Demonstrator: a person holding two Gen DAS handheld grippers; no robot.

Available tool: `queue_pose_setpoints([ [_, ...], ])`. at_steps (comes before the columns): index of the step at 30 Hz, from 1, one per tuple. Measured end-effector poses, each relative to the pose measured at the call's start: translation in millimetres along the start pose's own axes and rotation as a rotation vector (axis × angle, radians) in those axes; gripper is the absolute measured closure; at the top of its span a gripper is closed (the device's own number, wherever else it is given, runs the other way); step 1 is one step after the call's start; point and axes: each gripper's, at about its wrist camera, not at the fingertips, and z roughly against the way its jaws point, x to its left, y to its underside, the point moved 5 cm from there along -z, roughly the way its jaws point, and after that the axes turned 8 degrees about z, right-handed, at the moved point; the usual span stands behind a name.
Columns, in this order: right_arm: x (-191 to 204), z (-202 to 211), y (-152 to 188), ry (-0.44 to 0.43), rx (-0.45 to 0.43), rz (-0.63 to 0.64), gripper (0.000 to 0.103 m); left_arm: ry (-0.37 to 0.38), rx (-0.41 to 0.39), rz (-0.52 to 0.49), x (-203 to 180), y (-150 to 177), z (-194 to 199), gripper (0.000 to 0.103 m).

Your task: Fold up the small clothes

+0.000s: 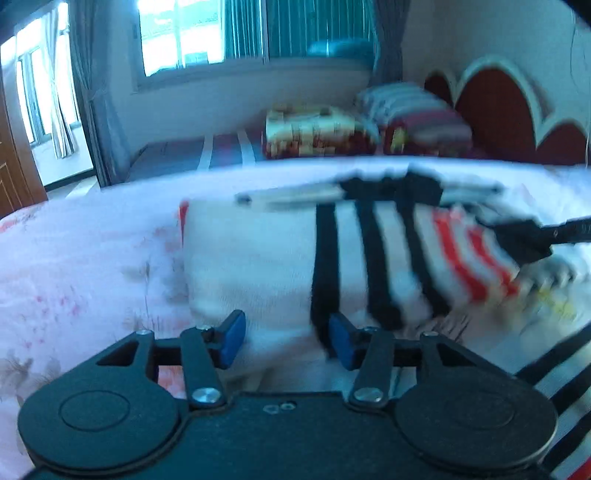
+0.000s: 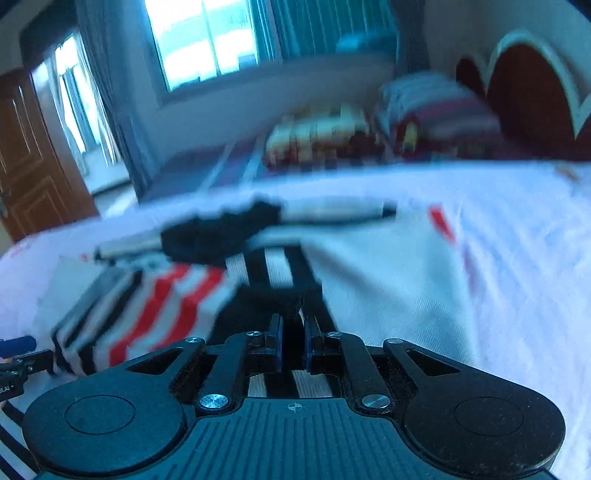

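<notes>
A small white garment [image 1: 255,258] with three black stripes and a red-and-white striped part [image 1: 469,254] lies on the bed, its black edge at the far end. My left gripper [image 1: 287,342] is open; its blue pads [image 1: 233,339] stand apart over the near edge of the white cloth without pinching it. In the right wrist view my right gripper [image 2: 293,347] is shut on the garment's [image 2: 388,280] black-striped fold [image 2: 284,295], which runs between the close-set pads. The right gripper's tip [image 1: 524,240] also shows at the red stripes. Both views are blurred.
The bed carries a pale pink floral sheet [image 1: 85,266]. Folded patterned blankets [image 1: 317,133] and striped pillows [image 1: 410,114] lie at the far side before a red scalloped headboard [image 1: 495,110]. A window [image 1: 199,33] and a wooden door [image 2: 33,158] stand beyond.
</notes>
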Motion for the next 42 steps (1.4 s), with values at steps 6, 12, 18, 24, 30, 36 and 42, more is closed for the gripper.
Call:
queue_pose_setpoints([
  [6,54,-26,-29,-0.180,-0.019,0.054,0.094,0.091,-0.039,-0.047,-41,-45,-33,0.047],
  [12,81,-86,-20,-0.155,0.101,0.111,0.095,0.068,0.075,-0.028,-54,-27,-89,0.043],
  [18,54,-68,-34,-0.113,-0.006,0.053,0.095,0.018,-0.020,0.046,-1,-54,-78,0.041],
  [24,39,-108,-31,-0.089,0.057,0.066,0.095,-0.014,0.062,0.104,37,-63,-122,0.032],
  [30,57,-82,-39,-0.155,-0.017,0.073,0.094,0.010,-0.017,0.112,15,-63,-82,0.040],
  [36,79,-105,-23,-0.212,0.093,0.082,0.095,0.054,0.043,-0.054,-52,-30,-93,0.032],
  [42,2,-64,-7,-0.053,0.081,0.050,0.095,-0.014,0.011,0.008,-10,-10,-63,0.021],
])
